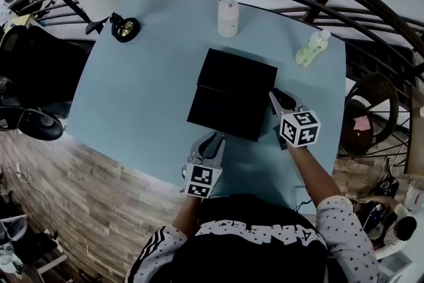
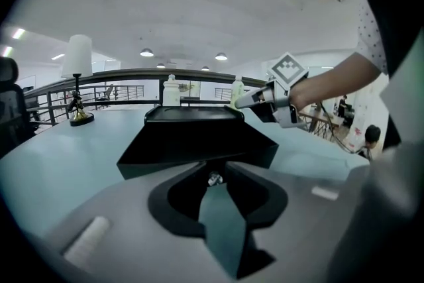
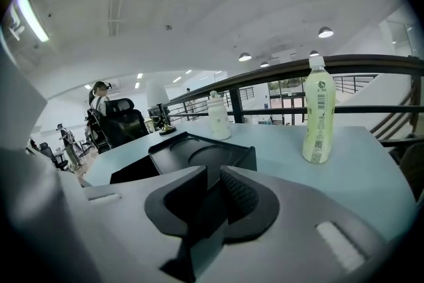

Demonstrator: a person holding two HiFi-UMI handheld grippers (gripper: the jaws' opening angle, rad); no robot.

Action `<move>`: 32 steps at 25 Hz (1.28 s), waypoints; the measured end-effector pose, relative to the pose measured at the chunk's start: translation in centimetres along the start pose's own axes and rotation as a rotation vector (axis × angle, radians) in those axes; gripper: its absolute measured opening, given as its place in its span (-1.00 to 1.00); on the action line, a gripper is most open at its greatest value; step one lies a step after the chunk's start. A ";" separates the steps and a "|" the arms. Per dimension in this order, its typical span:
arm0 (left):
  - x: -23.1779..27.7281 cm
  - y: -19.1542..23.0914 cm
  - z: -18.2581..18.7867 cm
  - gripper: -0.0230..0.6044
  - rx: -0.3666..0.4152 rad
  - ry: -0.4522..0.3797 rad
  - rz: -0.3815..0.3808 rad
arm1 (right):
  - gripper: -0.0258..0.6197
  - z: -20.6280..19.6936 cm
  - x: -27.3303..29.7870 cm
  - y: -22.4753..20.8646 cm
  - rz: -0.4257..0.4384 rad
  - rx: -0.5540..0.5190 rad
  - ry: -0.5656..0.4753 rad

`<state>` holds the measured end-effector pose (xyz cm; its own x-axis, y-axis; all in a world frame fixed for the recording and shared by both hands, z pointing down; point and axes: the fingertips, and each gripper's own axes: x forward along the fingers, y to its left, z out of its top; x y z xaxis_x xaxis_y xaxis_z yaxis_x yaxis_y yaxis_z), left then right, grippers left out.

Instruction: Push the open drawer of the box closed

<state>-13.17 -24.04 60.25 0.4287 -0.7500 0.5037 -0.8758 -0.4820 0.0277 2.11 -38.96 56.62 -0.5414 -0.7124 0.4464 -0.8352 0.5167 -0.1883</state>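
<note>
Left gripper view: left gripper [image 2: 213, 177] jaws closed on nothing, we judge as a blunt pusher | drawer [image 2: 197, 146] front just ahead, contact unclear | right gripper [image 3: 213, 177] jaws closed too, empty, beside box [image 1: 232, 93], likely bracing it | box sits mid surface [image 1: 132, 96].
</note>
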 end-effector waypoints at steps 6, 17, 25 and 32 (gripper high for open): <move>1.3 -0.1 -1.6 -0.93 -0.007 0.070 -0.010 | -0.71 -0.6 0.7 -0.4 -0.001 0.002 0.016; 2.9 -0.1 -2.7 -0.93 0.036 0.155 0.019 | -0.72 -0.7 1.0 -0.4 -0.022 -0.018 0.022; 2.6 0.0 -2.3 -0.93 0.015 0.146 0.014 | -0.72 -0.7 0.9 -0.3 -0.033 -0.021 0.021; 2.4 0.0 -1.3 -0.93 -0.006 0.130 0.002 | -0.72 -0.6 0.7 -0.3 -0.045 -0.040 0.017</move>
<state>-12.45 -25.28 62.60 0.3947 -0.6859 0.6114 -0.8780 -0.4776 0.0310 2.02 -39.33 57.52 -0.5015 -0.7275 0.4681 -0.8539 0.5033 -0.1327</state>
